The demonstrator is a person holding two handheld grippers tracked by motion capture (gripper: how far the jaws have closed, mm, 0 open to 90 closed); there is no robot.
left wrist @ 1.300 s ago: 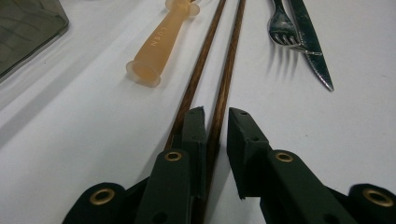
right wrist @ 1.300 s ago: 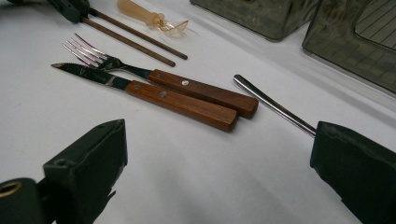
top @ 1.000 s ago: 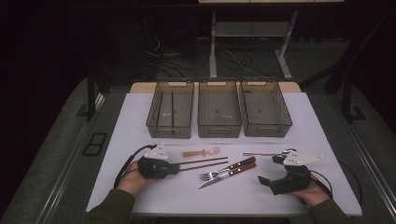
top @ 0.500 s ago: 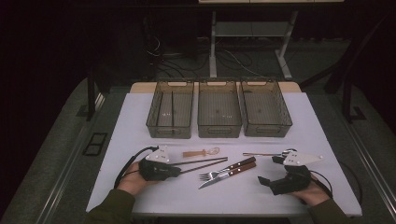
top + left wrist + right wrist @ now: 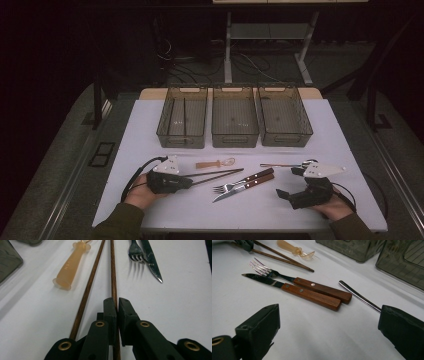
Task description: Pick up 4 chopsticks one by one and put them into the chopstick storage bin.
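White tabletop, dim room beyond. Nearest, resting at the front edge: left gripper (image 5: pixel 117 305) pinching one chopstick (image 5: pixel 113 270) tight at its near end, likely for lifting; second chopstick (image 5: pixel 87 287) lying free just beside. Right gripper (image 5: pixel 327 332) waiting, jaws wide, holding nothing. Lying mid-table: fork (image 5: pixel 240 183), knife (image 5: pixel 243 188), tan-handled utensil (image 5: pixel 212 163), metal spoon (image 5: pixel 285 164). Standing farthest: three bins (image 5: pixel 235 142), presumably awaiting sorting.
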